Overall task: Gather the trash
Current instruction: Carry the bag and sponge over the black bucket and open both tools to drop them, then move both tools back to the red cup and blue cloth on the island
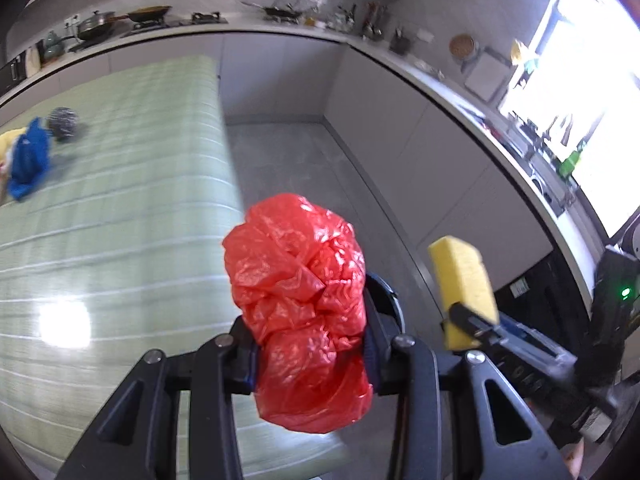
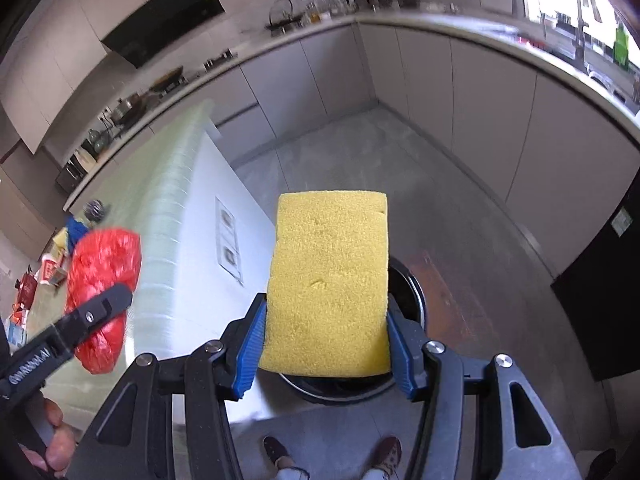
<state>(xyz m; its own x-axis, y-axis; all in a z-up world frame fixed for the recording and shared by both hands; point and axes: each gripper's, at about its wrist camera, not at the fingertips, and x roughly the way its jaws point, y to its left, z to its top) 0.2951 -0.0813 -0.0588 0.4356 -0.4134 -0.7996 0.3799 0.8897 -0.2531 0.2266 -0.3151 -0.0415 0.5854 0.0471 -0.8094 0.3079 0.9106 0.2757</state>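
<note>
Over a kitchen floor beside the green-striped bench (image 1: 120, 208), two hand-held grippers carry rubbish toward one round dark bin (image 2: 412, 300) on the floor, mostly hidden behind the load.

The left hand-held gripper (image 1: 310, 360) is clamped on one crumpled red plastic bag (image 1: 300, 300), held above the bench's near edge. The right hand-held gripper (image 2: 326, 344) is pinched on the lower end of one yellow sponge (image 2: 330, 280), which stands directly over the bin's mouth.

The likely hazards: the slick, springy bag may slide from its fingers and drop onto the bench or the floor short of the bin; the sponge, gripped only at its base, may tip as it is let go and strike the rim.

Left on the far bench: one blue bag (image 1: 28, 160), one steel scouring ball (image 1: 62, 122), and a few small packets too blurred to count.
</note>
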